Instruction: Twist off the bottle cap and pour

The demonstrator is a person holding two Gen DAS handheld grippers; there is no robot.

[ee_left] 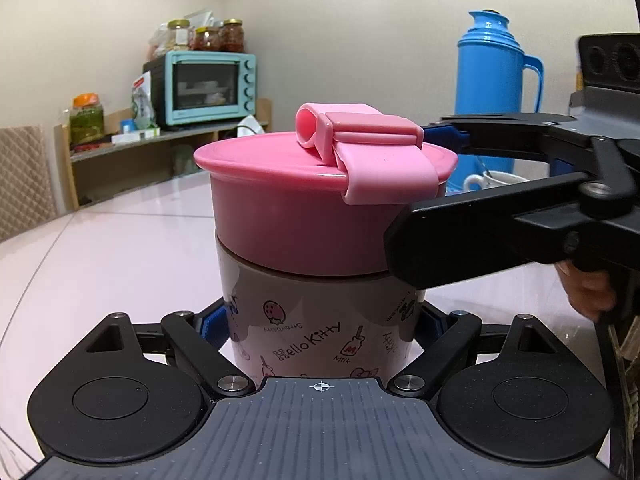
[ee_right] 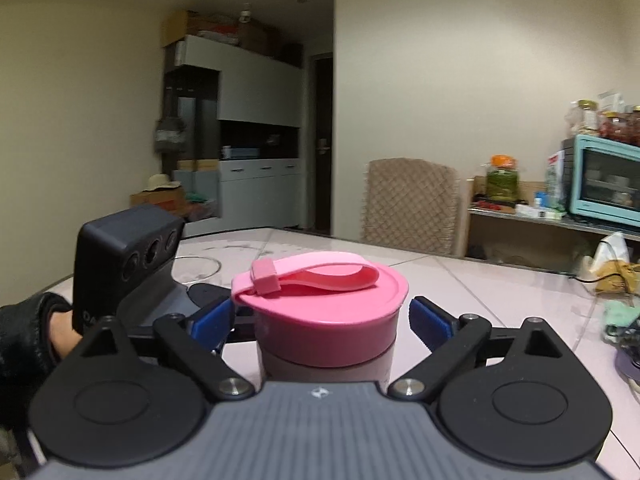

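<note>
A Hello Kitty bottle (ee_left: 320,328) stands upright on the pale pink table (ee_left: 100,264). Its wide pink screw cap (ee_left: 296,220) has a pink carry strap (ee_left: 360,136) across the top. My left gripper (ee_left: 322,326) is shut on the bottle's body, blue pads against both sides. My right gripper (ee_right: 322,322) comes in from the right of the left wrist view at cap height. In the right wrist view its blue pads (ee_right: 430,320) stand either side of the cap (ee_right: 324,320) with a gap on the right, so it is open.
A blue thermos (ee_left: 496,92) and a white cup (ee_left: 496,180) stand behind the bottle to the right. A shelf with a teal toaster oven (ee_left: 208,88) and jars lies beyond the table. A woven chair back (ee_right: 412,204) stands at the table's far side.
</note>
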